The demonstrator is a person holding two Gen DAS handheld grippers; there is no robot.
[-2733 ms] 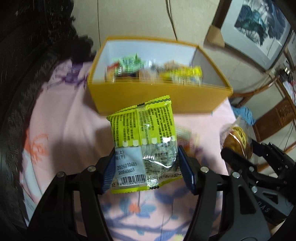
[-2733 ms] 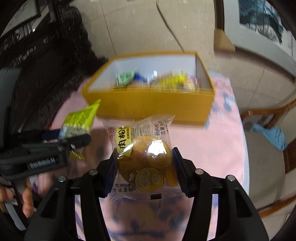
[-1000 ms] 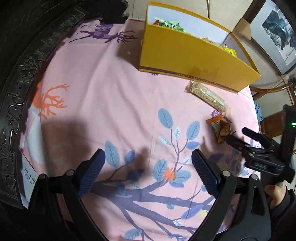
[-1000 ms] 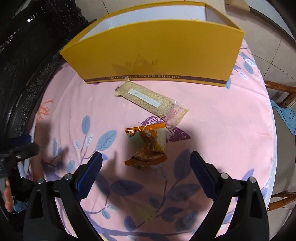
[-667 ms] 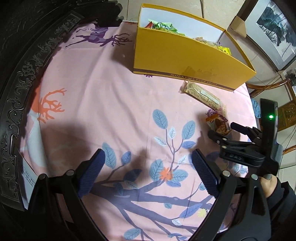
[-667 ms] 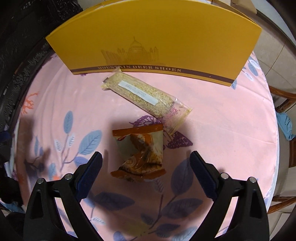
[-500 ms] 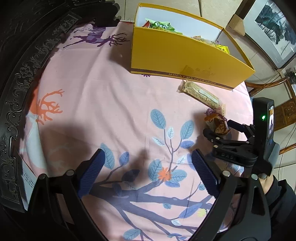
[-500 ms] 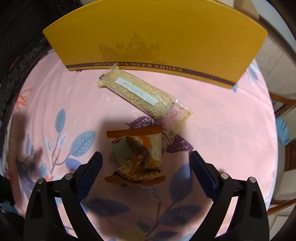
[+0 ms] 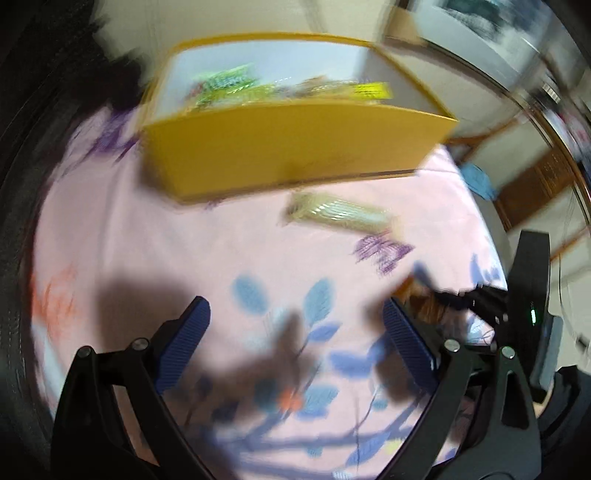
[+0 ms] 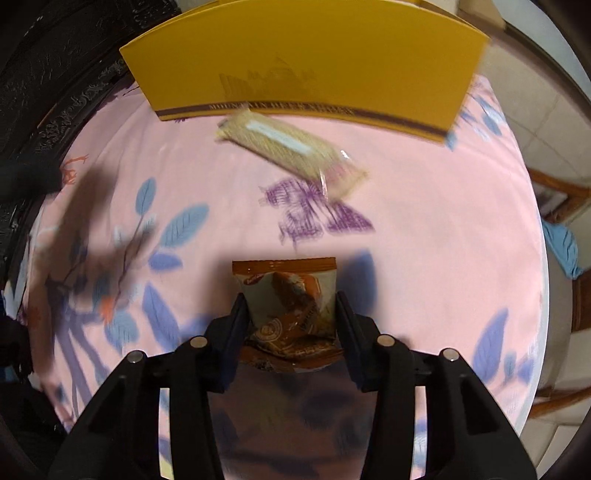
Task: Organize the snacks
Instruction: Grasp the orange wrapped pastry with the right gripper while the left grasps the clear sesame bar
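Note:
A yellow box (image 9: 295, 147) with several snack packets inside stands at the far side of the pink floral tablecloth (image 9: 147, 236); it also shows in the right wrist view (image 10: 306, 62). A long beige snack bar (image 10: 291, 147) lies just in front of the box, also seen in the left wrist view (image 9: 338, 216). My right gripper (image 10: 291, 314) is shut on an orange-brown snack packet (image 10: 290, 299). My left gripper (image 9: 295, 328) is open and empty above the cloth, left of the right gripper (image 9: 461, 299).
A dark carved table rim (image 10: 55, 122) borders the cloth on the left. Wooden chairs (image 10: 561, 206) with a blue cloth (image 10: 561, 247) stand at the right. A framed picture (image 9: 480, 22) leans at the far right.
My right gripper has closed on the orange-brown packet that lay between its open fingers. My left gripper has swung toward the box; its view is blurred by motion.

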